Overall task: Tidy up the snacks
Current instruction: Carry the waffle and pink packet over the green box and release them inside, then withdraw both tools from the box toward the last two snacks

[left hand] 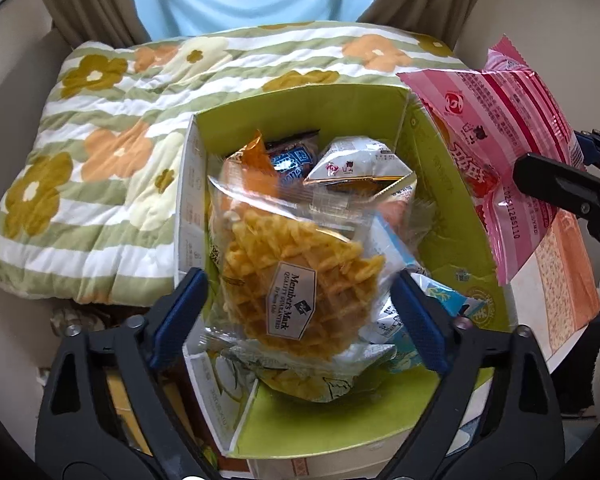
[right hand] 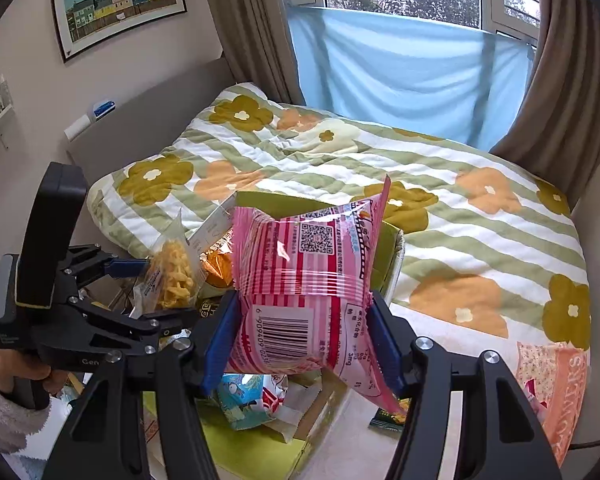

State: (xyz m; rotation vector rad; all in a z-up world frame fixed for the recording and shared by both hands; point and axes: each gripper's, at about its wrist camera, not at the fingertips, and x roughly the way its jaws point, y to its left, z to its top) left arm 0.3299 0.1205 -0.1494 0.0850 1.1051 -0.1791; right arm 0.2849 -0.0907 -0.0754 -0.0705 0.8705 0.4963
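Right black blue-padded gripper (right hand: 304,340) is clamped on pink striped plastic snack packet (right hand: 306,276); left gripper (left hand: 298,320) is spread wide around clear-wrapped golden waffle (left hand: 300,280) over green cardboard box (left hand: 452,216).

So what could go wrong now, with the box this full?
The waffle packet sits between the open left claw on an already heaped green box; it may slide off the pile. The right claw pinches the puffy pink bag, which could slip free or miss the box.
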